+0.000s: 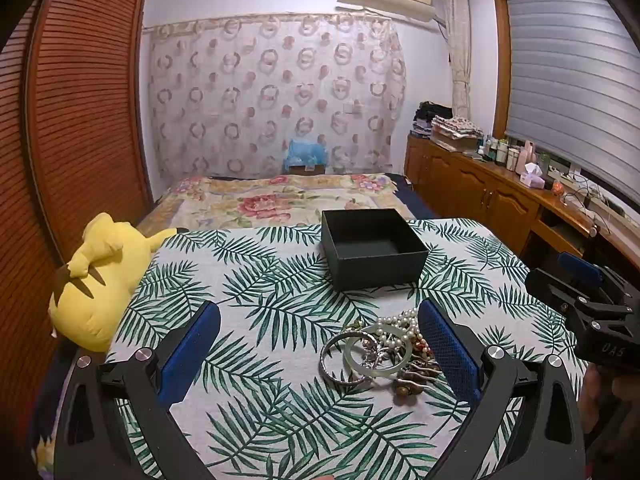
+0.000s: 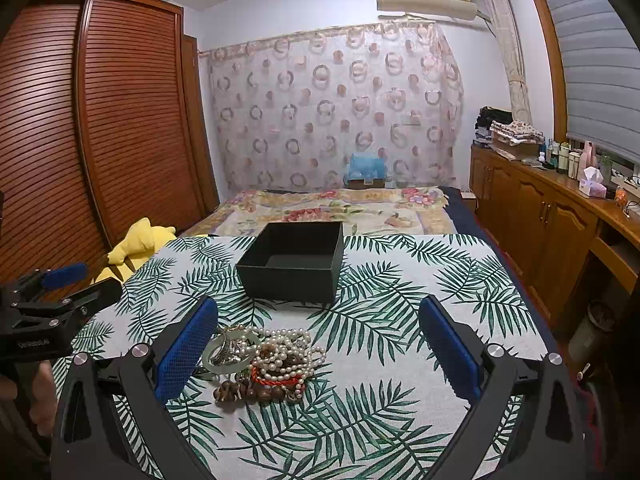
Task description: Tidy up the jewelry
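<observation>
Table with leaf-print cloth (image 1: 256,280) fills the near field, bed behind it. Black open box (image 1: 374,250) sits at 12 o'clock from the pile, empty as far as visible, near but apart from it; its long axis looks to run left-right across the table, opening up. Jewelry pile (image 1: 384,350) lies flat on the cloth at about 5 o'clock in the left wrist view, a tangled heap with no clear long axis. In it: silver bangle (image 1: 340,356) and pale green bangle (image 1: 378,350) lie flat, overlapping; pearl strand (image 2: 286,350) is bunched; red cord bracelet (image 2: 276,378) and brown bead bracelet (image 2: 244,392) sit on the near side. Left gripper (image 1: 320,344) has its tongs wide apart, holding nothing, pile beside its right finger. Right gripper (image 2: 320,344) likewise spread and empty, pile beside its left finger. Judgement: step is first pick; best to take 1 loose outer piece, likely a bangle by its rim, pinching across the band and lifting slowly so strands do not drag along.
</observation>
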`<move>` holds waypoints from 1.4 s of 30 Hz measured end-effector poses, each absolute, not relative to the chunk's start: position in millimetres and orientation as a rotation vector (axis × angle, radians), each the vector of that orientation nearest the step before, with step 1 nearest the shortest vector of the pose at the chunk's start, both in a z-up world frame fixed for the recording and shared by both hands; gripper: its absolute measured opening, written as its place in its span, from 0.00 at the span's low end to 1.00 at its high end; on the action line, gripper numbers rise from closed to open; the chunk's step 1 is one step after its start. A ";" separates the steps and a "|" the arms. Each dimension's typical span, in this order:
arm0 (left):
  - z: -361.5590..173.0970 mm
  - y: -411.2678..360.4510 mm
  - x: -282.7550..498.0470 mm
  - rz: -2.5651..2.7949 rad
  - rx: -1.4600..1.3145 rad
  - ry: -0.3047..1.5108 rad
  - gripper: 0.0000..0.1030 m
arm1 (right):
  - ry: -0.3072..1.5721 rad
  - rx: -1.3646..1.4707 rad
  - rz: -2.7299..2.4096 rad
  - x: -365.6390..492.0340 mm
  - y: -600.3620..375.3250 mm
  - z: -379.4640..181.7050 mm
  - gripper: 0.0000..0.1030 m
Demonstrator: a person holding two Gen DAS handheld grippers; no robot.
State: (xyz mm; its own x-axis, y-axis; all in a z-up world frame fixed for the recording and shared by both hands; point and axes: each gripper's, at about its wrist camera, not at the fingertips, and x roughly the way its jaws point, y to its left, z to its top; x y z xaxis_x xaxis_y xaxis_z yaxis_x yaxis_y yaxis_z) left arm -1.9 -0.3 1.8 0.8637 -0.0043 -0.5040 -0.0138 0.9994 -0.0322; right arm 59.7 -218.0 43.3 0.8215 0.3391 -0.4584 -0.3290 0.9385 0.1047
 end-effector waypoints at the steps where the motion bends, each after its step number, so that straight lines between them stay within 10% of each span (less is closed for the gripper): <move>1: 1.7 -0.3 -1.9 0.005 -0.035 0.528 0.93 | 0.491 0.022 0.355 59.6 -218.1 43.5 0.98; 42: 4.1 -1.3 -4.7 0.005 -0.032 0.524 0.93 | 0.489 0.023 0.357 59.6 -219.9 43.3 0.98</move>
